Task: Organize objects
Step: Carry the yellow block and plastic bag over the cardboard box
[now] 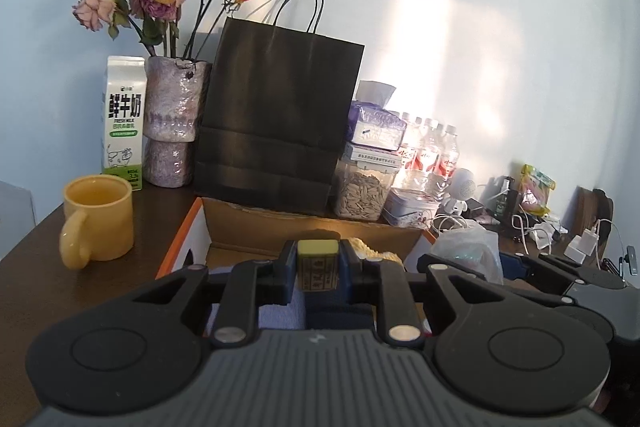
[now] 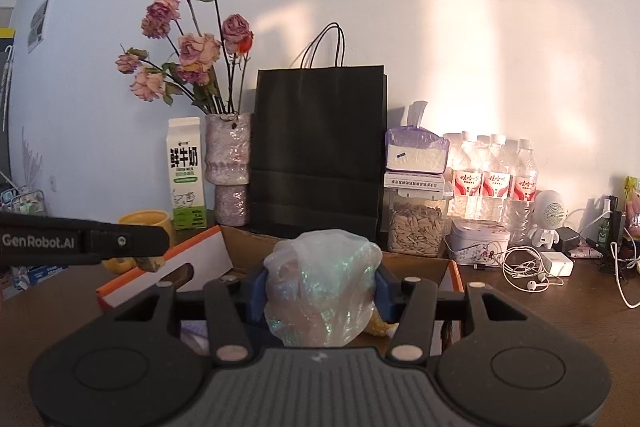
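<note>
My left gripper (image 1: 318, 265) is shut on a small yellow-green block with a printed label (image 1: 318, 259), held above an open cardboard box with orange edges (image 1: 256, 227). Inside the box lie a bluish cloth and something pale yellow. In the right wrist view my right gripper (image 2: 320, 287) is shut on a crumpled iridescent plastic bag (image 2: 320, 287), over the same box (image 2: 400, 261). The left gripper (image 2: 148, 261) reaches in from the left edge of that view with the block at its tip. The bag (image 1: 468, 249) and the right gripper (image 1: 508, 267) show at the right of the left wrist view.
Against the wall stand a milk carton (image 1: 123, 123), a vase of dried roses (image 1: 172, 123), a black paper bag (image 1: 276, 119), a jar of seeds (image 1: 364, 195), a tissue pack, water bottles (image 2: 496, 183) and a tin. A yellow mug (image 1: 98, 223) sits left of the box. Cables and chargers (image 2: 536, 267) lie to the right.
</note>
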`<state>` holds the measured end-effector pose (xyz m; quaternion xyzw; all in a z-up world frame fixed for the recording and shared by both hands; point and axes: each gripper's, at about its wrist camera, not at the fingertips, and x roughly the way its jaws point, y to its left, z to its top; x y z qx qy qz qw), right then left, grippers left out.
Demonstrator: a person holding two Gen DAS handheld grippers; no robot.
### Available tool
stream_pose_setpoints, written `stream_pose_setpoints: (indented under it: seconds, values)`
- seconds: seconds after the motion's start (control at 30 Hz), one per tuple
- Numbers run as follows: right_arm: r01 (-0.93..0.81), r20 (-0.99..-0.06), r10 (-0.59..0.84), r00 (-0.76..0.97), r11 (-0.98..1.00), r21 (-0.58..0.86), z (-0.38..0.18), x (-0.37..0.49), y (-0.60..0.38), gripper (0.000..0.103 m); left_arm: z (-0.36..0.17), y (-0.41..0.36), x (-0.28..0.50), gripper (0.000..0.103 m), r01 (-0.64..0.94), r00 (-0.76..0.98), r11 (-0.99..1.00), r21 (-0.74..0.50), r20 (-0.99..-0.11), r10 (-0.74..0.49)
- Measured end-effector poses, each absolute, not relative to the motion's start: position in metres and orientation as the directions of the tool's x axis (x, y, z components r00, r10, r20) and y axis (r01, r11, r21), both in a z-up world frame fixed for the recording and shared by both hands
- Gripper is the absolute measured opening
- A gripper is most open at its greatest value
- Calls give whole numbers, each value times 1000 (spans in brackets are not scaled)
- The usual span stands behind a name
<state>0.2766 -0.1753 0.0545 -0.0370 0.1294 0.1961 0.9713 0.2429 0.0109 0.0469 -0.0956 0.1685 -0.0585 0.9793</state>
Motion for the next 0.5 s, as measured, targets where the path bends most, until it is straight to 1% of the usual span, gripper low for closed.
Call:
stream_pose_setpoints:
  seconds: [0.27, 0.37, 0.5]
  values:
    - [-373, -306, 353, 884, 928, -8, 40, 327, -170, 50, 39, 18, 292, 21, 49, 938, 979, -196, -328, -113]
    - [-362, -338, 348, 874, 932, 25, 28, 342, -175, 50, 31, 28, 304, 21, 7, 931, 983, -185, -358, -74]
    - [-345, -365, 338, 867, 937, 48, 18, 349, -182, 50, 23, 34, 312, 21, -9, 921, 985, -175, -385, -59]
